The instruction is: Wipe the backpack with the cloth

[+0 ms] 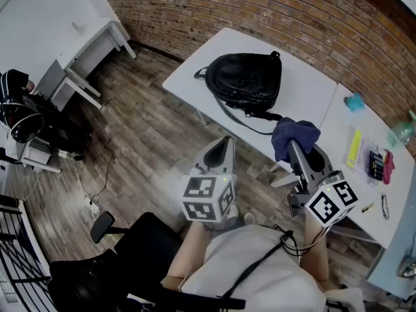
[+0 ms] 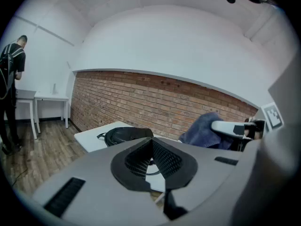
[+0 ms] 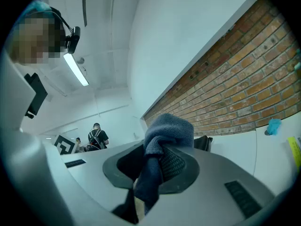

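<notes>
Holding the cloth (image 1: 296, 134) pinched in its jaws, the right gripper (image 1: 294, 149) hovered at the near edge of the table (image 1: 195, 77), short of the backpack (image 1: 247, 80) lying flat on it. Left gripper (image 1: 224, 147) was clenched on nothing, over the floor. Wiping looked unstarted. Best to lower the bunched cloth onto the bag's top, press lightly and stroke across, while the left steadies the bag.

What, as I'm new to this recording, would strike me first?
A shiny black backpack lies flat on the white table by the brick wall. Nearer, the right gripper is shut on a crumpled dark blue cloth. The left gripper hangs shut and empty over the wooden floor.
</notes>
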Demonstrator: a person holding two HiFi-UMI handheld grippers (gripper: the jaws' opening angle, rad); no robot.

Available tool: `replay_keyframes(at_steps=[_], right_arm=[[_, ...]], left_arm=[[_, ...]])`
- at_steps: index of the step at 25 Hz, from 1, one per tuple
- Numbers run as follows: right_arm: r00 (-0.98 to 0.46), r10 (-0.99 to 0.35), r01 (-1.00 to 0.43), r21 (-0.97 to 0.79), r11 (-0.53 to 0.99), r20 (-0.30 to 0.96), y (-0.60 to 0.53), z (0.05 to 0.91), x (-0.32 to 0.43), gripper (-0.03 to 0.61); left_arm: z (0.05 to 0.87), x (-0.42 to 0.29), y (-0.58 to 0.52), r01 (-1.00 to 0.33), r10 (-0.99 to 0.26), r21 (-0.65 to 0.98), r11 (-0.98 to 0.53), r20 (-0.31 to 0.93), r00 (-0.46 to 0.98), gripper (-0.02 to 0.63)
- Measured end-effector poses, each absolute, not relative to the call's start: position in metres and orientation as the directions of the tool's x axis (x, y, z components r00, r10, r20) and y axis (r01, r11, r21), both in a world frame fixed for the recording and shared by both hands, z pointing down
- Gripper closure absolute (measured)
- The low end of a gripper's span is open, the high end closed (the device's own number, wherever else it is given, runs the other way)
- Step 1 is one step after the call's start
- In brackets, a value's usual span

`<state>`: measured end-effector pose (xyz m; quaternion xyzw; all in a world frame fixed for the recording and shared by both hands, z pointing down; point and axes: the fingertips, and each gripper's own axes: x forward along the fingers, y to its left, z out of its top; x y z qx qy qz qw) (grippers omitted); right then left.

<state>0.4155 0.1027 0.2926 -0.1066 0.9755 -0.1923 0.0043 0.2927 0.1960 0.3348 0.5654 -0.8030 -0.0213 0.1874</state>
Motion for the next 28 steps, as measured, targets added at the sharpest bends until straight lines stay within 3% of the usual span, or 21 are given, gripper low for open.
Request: replay_keyframes(at_steps=[15, 28], right_arm=[[-0.975, -0.217, -0.213, -0.406, 0.889, 0.037, 0.101, 0.296, 0.410, 0.503], [-0.964, -0.264, -0.254, -0.388, 0.886, 0.028, 0.104, 0.300, 0.369, 0.503]], left_arm=[[0.339, 0.283, 0.201, -0.892, -0.909, 0.251, 0.376, 0.287, -0.302, 0.610], [0.355, 0.231, 0.231, -0.857, -0.887, 0.279, 0.434, 0.301, -0.351, 0.611]])
